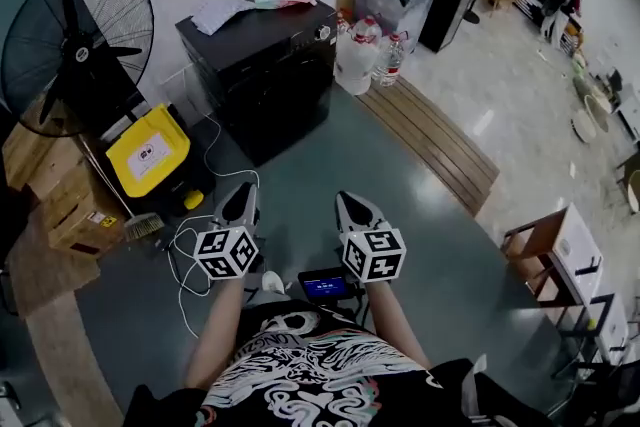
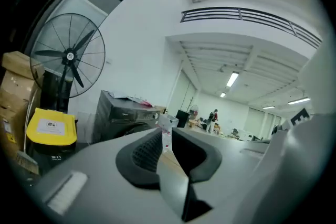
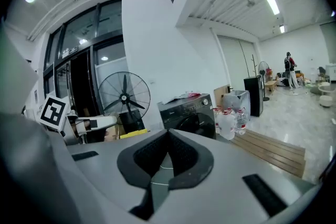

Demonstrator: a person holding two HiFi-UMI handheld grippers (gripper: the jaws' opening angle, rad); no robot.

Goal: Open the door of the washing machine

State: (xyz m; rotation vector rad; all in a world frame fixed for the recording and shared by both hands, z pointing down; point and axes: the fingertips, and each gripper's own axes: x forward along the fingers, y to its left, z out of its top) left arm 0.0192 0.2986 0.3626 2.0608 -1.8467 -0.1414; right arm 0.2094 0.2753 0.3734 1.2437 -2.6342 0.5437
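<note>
The black washing machine (image 1: 262, 65) stands against the white wall, several steps ahead of me, with papers on its top. Its round door (image 3: 198, 124) faces out and is closed. The left gripper view also shows the machine (image 2: 123, 113), left of the jaws. My left gripper (image 1: 240, 203) is held low in front of my body, far from the machine; its jaws stand a narrow gap apart with nothing between them. My right gripper (image 1: 355, 208) is level beside it, shut and empty, its tips meeting (image 3: 168, 132).
A large floor fan (image 1: 75, 45), a yellow-lidded bin (image 1: 148, 153) and cardboard boxes (image 1: 60, 190) stand left of the machine. Water bottles (image 1: 365, 55) and a wooden plank strip (image 1: 430, 140) lie to its right. A white cable (image 1: 190, 250) trails on the floor by my left gripper.
</note>
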